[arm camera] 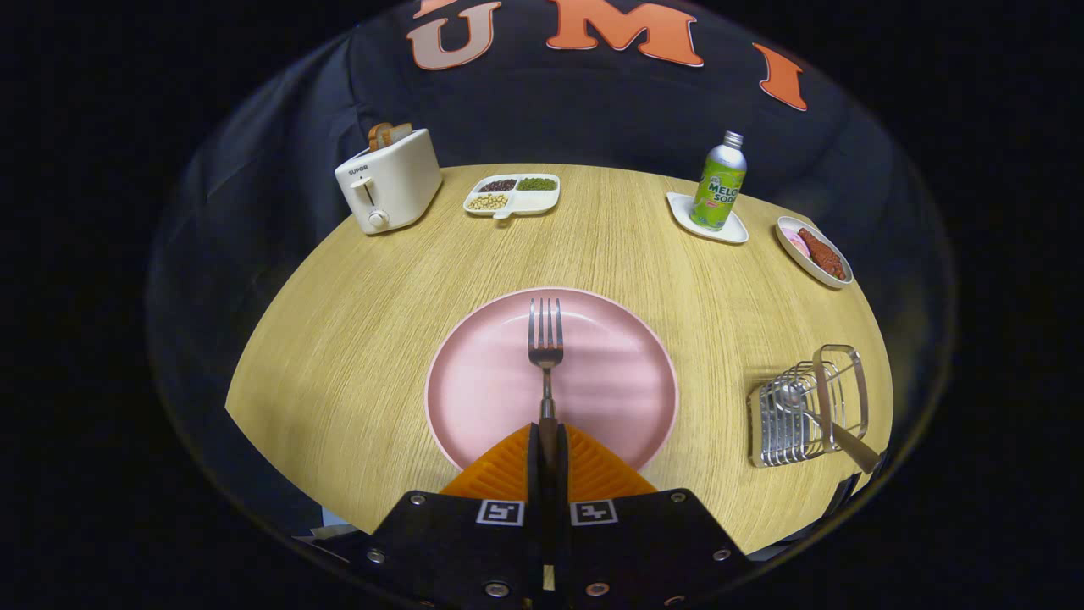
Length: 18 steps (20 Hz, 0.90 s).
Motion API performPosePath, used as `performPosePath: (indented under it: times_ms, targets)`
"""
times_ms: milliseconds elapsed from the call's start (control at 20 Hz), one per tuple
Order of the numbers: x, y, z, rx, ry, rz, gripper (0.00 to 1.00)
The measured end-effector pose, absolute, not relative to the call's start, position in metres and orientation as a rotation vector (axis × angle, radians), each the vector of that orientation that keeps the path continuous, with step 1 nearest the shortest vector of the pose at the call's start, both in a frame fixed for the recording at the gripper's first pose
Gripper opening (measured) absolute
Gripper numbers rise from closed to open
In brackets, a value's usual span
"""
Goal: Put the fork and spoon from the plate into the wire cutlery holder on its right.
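Note:
My gripper is shut on the handle of a metal fork. The fork points straight ahead from the fingers, tines forward, over the middle of a pink plate. Whether the fork rests on the plate or is lifted just above it, I cannot tell. To the right of the plate stands the wire cutlery holder, near the table's edge. A spoon lies in the holder, its bowl inside and its dark handle sticking out toward the right.
On the round wooden table's far side stand a white toaster with bread, a divided dish of beans, a green soda bottle on a small white tray, and a bowl of food.

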<state>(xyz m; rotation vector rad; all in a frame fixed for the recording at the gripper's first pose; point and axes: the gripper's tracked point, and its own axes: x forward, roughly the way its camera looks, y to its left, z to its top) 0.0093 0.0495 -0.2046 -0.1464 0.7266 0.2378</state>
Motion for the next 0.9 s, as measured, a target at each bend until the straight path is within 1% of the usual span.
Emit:
performPosePath:
  times_ms: [450,900]
  targets:
    - [0.003,-0.017,-0.17,-0.19,0.724,0.171,0.06]
    - [-0.02,-0.087,-0.136,-0.24,0.781,0.127,0.06]
